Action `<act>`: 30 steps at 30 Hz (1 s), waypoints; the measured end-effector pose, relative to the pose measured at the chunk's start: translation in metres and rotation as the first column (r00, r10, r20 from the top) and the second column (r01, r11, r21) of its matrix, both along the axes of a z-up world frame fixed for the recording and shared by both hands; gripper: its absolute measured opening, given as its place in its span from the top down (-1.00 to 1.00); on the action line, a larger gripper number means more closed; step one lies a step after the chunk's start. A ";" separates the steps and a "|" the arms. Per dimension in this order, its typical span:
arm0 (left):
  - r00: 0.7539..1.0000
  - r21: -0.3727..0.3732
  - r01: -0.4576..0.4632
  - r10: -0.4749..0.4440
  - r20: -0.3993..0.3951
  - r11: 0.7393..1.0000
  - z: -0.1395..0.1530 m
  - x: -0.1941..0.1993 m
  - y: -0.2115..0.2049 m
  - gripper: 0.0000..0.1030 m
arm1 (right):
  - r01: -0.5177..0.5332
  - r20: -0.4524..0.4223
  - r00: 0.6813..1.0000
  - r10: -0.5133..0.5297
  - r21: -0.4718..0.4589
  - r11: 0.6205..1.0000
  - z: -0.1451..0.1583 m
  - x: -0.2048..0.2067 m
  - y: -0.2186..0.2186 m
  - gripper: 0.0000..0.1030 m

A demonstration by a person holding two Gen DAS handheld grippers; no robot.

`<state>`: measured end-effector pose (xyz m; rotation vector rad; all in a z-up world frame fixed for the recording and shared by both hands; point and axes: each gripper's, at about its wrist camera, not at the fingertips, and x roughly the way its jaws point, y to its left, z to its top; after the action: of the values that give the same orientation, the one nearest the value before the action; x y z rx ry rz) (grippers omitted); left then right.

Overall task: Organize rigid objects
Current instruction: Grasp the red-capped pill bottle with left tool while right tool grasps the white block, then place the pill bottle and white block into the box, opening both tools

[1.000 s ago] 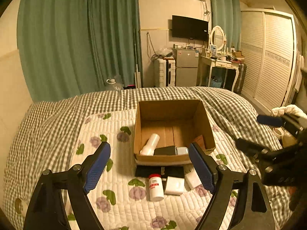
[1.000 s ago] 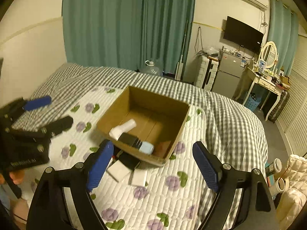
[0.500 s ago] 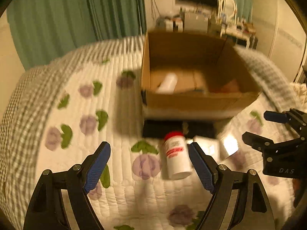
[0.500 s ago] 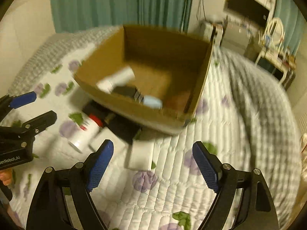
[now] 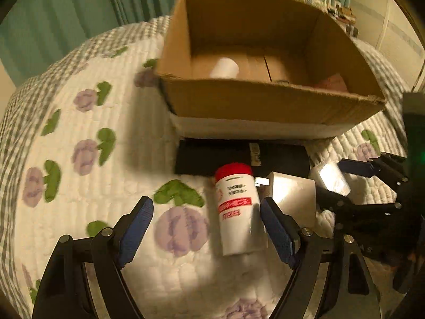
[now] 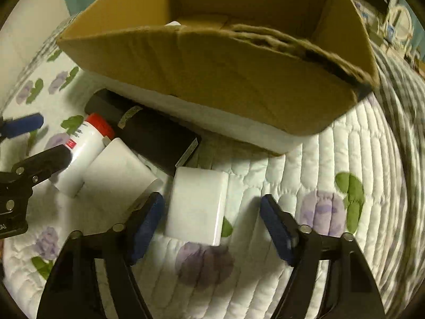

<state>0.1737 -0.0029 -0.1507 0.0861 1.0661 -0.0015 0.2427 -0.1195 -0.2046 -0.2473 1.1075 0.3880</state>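
Note:
A white bottle with a red cap (image 5: 237,210) lies on the quilt in front of an open cardboard box (image 5: 265,103). My left gripper (image 5: 205,228) is open, low over the quilt, with the bottle beside its right finger. A white rectangular box (image 6: 198,204) lies between the open fingers of my right gripper (image 6: 212,224). A second white box (image 6: 117,170) and a flat black box (image 6: 148,130) lie beside it. The bottle (image 6: 79,154) also shows in the right wrist view. The cardboard box holds a white cylinder (image 5: 224,67) and a pinkish item (image 5: 333,82).
The cardboard box (image 6: 225,61) stands on a white slab on the flowered quilt (image 5: 111,159). Green curtains (image 5: 66,13) hang behind the bed. The right gripper (image 5: 372,186) shows at the right edge of the left wrist view, the left one (image 6: 24,146) at the left edge of the right wrist view.
Both grippers have dropped down and forward toward the items in front of the cardboard box. The bottle and the white box now lie between their open fingers.

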 end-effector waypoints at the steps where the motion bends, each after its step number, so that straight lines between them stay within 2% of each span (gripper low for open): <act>1: 1.000 0.005 0.022 -0.022 -0.020 1.000 -0.006 0.004 -0.007 -0.43 | -0.010 0.001 1.000 0.010 -0.004 1.000 0.000 0.000 0.001 0.02; 2: 0.999 0.010 0.039 -0.039 -0.037 0.999 -0.010 0.007 -0.011 -0.19 | -0.026 0.006 1.000 0.026 -0.007 1.000 0.002 -0.001 0.003 0.18; 3: 0.997 0.017 0.051 -0.050 -0.054 0.999 -0.014 0.010 -0.015 -0.02 | -0.038 0.004 0.999 0.038 -0.005 0.999 0.003 -0.002 0.003 0.21; 5: 0.996 0.022 0.065 -0.064 -0.067 0.998 -0.018 0.014 -0.020 0.20 | -0.047 0.007 0.999 0.047 -0.010 0.999 0.002 -0.004 0.003 0.21; 6: 0.996 0.027 0.068 -0.067 -0.067 0.997 -0.017 0.014 -0.021 0.23 | -0.049 0.008 0.999 0.049 -0.010 0.999 0.002 -0.005 0.001 0.21; 9: 0.997 0.044 0.061 -0.059 -0.054 0.997 -0.009 0.010 -0.022 0.27 | -0.049 0.019 0.999 0.049 -0.005 0.999 0.004 -0.009 -0.002 0.22; 12: 0.998 0.025 0.057 -0.056 -0.028 0.998 0.003 -0.004 -0.018 0.29 | -0.044 0.029 0.999 0.044 -0.003 0.999 0.011 -0.024 -0.011 0.22; 18: 0.995 0.035 0.054 -0.057 0.084 0.998 0.058 -0.030 -0.017 0.29 | -0.052 0.093 0.994 0.055 -0.027 0.998 0.056 -0.042 -0.014 0.22; 22: 0.981 0.038 0.070 -0.076 0.178 0.997 0.104 -0.044 -0.021 0.29 | -0.055 0.158 0.986 0.056 -0.012 0.998 0.105 -0.060 -0.011 0.22; 26: 0.959 0.039 0.094 -0.101 0.264 0.995 0.148 -0.053 -0.024 0.29 | -0.061 0.258 0.965 0.055 0.016 0.998 0.168 -0.059 -0.008 0.22; 30: 0.939 0.038 0.098 -0.105 0.329 0.994 0.178 -0.053 -0.025 0.29 | -0.061 0.350 0.936 0.035 0.065 0.996 0.222 -0.058 -0.005 0.22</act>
<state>0.1210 -0.0283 0.0271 0.1552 0.7242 -0.0669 0.1851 -0.1241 0.0173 -0.2656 0.7370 0.4104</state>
